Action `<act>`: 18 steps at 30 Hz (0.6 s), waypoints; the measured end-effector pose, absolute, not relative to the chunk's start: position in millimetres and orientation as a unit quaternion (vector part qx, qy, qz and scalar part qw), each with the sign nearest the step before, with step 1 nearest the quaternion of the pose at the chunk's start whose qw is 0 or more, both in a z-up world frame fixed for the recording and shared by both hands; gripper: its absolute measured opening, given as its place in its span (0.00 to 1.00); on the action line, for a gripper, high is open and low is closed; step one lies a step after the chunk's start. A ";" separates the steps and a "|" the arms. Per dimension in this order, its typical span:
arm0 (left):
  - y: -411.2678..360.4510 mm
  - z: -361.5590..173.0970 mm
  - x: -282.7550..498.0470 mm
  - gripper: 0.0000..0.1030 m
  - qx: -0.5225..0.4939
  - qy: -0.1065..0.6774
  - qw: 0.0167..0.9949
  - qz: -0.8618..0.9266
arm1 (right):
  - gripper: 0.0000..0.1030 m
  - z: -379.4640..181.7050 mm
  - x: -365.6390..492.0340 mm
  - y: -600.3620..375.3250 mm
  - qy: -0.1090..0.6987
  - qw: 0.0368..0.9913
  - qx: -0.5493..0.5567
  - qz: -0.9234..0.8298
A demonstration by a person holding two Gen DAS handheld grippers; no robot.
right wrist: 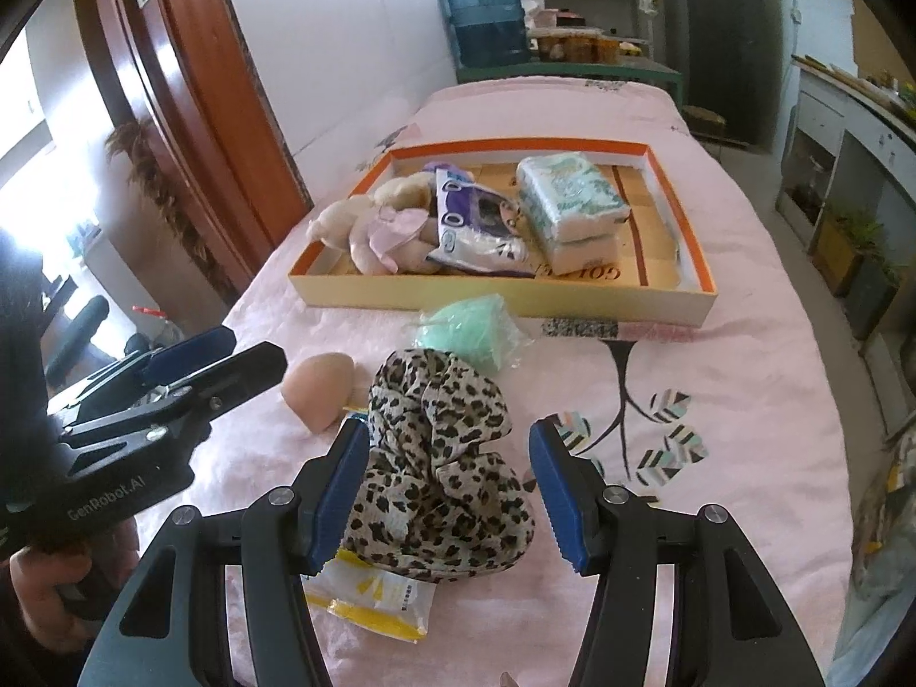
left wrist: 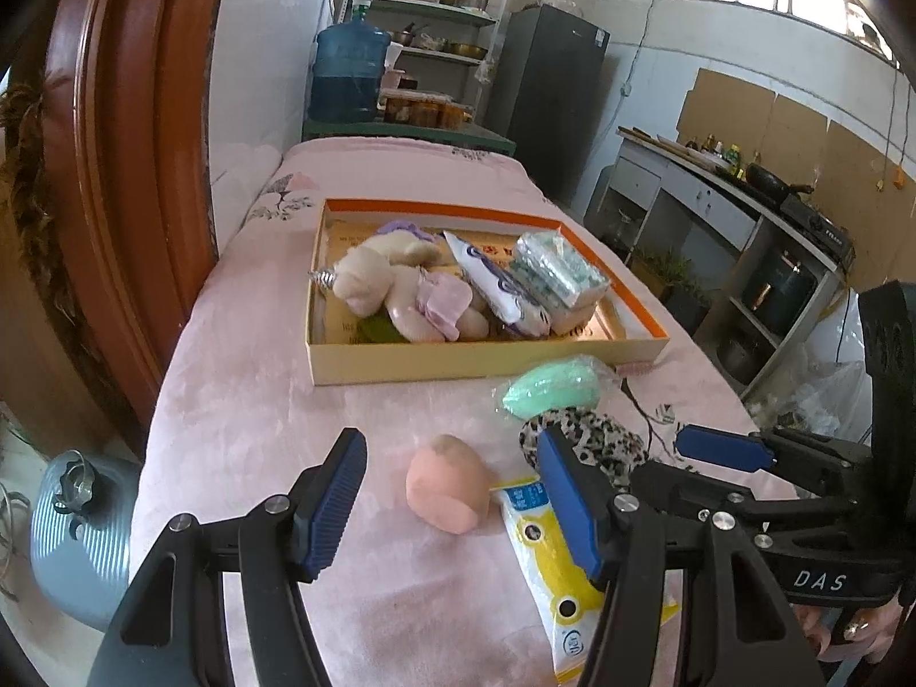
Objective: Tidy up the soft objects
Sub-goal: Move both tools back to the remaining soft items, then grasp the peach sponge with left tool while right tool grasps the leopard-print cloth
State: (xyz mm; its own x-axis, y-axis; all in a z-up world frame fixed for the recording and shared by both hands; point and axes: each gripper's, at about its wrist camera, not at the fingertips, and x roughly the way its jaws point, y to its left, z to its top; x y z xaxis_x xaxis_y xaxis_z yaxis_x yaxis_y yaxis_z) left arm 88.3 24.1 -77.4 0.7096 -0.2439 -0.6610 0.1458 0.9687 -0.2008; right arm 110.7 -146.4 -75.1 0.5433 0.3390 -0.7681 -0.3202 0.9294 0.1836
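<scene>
An orange-rimmed box [left wrist: 486,358] [right wrist: 701,286] on the pink bed holds a plush toy [left wrist: 389,292] [right wrist: 378,229], a purple-white packet [left wrist: 498,286] [right wrist: 475,223] and tissue packs [left wrist: 558,272] [right wrist: 569,194]. In front lie a peach sponge [left wrist: 446,489] [right wrist: 320,392], a green sponge in wrap [left wrist: 549,392] [right wrist: 475,332], a leopard-print cloth [left wrist: 595,441] [right wrist: 441,469] and a yellow-white packet [left wrist: 555,567] [right wrist: 372,598]. My left gripper [left wrist: 452,504] [right wrist: 223,363] is open around the peach sponge. My right gripper [right wrist: 449,495] [left wrist: 715,449] is open around the leopard cloth.
A wooden headboard [left wrist: 114,172] [right wrist: 200,114] runs along the left. A blue water jug [left wrist: 349,74] [right wrist: 486,17], shelves and a dark fridge [left wrist: 549,97] stand beyond the bed. A kitchen counter [left wrist: 733,194] is on the right. A grey fan [left wrist: 80,526] sits on the floor at left.
</scene>
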 end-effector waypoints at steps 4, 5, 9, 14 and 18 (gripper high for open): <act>21.6 -85.3 89.0 0.60 -0.061 0.374 0.919 -0.105 | 0.58 -82.0 112.6 -141.4 0.446 0.874 0.006 0.191; 21.5 -87.3 89.3 0.60 -0.060 0.376 0.919 -0.104 | 0.58 -83.1 112.5 -140.2 0.447 0.874 0.004 0.191; 20.8 -95.0 92.2 0.60 -0.056 0.385 0.916 -0.100 | 0.58 -89.6 114.8 -136.4 0.453 0.871 -0.001 0.191; 19.0 -102.8 98.0 0.60 -0.053 0.394 0.912 -0.102 | 0.58 -93.9 117.5 -136.2 0.457 0.869 -0.001 0.189; 17.6 -108.2 104.8 0.60 -0.055 0.400 0.910 -0.098 | 0.58 -96.1 120.4 -135.9 0.459 0.869 0.000 0.187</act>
State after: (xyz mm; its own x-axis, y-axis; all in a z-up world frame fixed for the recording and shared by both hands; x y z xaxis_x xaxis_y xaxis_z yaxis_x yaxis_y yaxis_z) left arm 104.8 17.6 -108.2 0.6605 -0.2224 -0.7171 0.1350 0.9747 -0.1780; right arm 120.4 -135.9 -96.1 0.5094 0.3252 -0.7967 -0.3246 0.9301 0.1721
